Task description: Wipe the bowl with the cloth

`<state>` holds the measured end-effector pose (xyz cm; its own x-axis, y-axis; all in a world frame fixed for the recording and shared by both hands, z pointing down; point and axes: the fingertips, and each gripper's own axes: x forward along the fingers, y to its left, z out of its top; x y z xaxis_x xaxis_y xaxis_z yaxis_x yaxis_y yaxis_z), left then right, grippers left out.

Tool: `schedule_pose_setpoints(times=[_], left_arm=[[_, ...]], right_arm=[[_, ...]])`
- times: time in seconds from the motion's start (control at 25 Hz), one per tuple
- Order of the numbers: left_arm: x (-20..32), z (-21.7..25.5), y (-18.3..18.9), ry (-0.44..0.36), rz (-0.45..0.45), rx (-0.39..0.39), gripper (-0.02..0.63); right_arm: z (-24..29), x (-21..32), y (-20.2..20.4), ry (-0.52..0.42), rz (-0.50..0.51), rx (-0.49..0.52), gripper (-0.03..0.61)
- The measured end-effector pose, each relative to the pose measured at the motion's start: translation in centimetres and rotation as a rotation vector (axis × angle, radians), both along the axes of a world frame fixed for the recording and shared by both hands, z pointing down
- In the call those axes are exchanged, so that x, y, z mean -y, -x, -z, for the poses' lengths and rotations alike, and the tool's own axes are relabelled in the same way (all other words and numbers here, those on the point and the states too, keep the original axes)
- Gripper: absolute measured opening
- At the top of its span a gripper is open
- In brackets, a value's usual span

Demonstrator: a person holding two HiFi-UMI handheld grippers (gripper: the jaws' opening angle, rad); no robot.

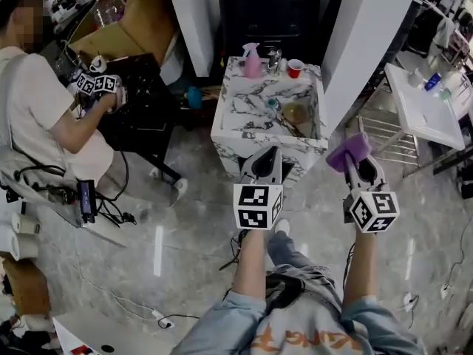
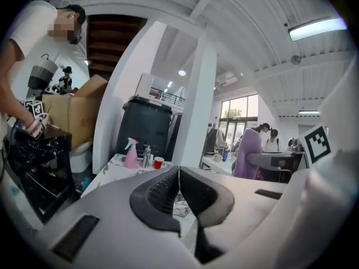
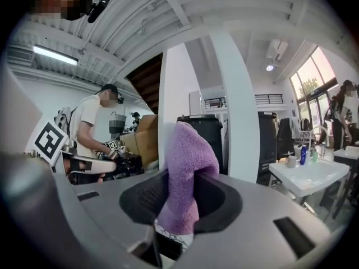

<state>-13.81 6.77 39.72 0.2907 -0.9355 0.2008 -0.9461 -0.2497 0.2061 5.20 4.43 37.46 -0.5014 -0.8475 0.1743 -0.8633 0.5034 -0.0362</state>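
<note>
- Purple cloth (image 3: 188, 172) stands upright, pinched tight between the jaws of the right gripper (image 1: 361, 167), with its top flopped over to the right.
- Left gripper (image 2: 179, 186) has its jaws pressed together on nothing.
- Bowl (image 1: 294, 112) sits on the marble counter (image 1: 240, 120), near its right edge, ahead of both grippers.
- Grey floor (image 1: 185, 220) lies open left of the grippers.

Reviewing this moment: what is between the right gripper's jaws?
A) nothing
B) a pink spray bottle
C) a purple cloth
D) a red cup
C: the right gripper has its jaws closed on the purple cloth, which sticks up from between them. The left gripper is shut with nothing in it.
</note>
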Motion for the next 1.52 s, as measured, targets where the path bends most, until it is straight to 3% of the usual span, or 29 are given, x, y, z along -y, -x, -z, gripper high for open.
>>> schedule_pose_setpoints(times=[0.16,0.44,0.64,0.92,1.36,1.52], left_arm=[[4.3,-3.2,-0.9,0.094,0.007,0.030,0.023],[8.9,-4.5,-2.0,0.183,0.005,0.137,0.023],[12.5,-4.3,-2.9,0.186,-0.006,0.191,0.023],[15.8,-3.4,-3.4,0.163,-0.031,0.247,0.023],[23.9,-7.2,-4.6,0.231,-0.151,0.242,0.024],[26.2,-9.6,-4.3,0.282,-0.189,0.237,0.024]], right_arm=[[-4.0,5.2,-0.6,0.092,0.011,0.051,0.130],[-6.3,11.9,-0.7,0.145,0.040,0.170,0.130],[-6.5,16.2,-2.3,0.148,0.014,0.231,0.130],[-5.5,18.7,-3.5,0.127,-0.003,0.257,0.130],[-8.0,24.1,-7.0,0.176,-0.132,0.219,0.130],[-9.8,25.6,-5.8,0.217,-0.130,0.187,0.130]])
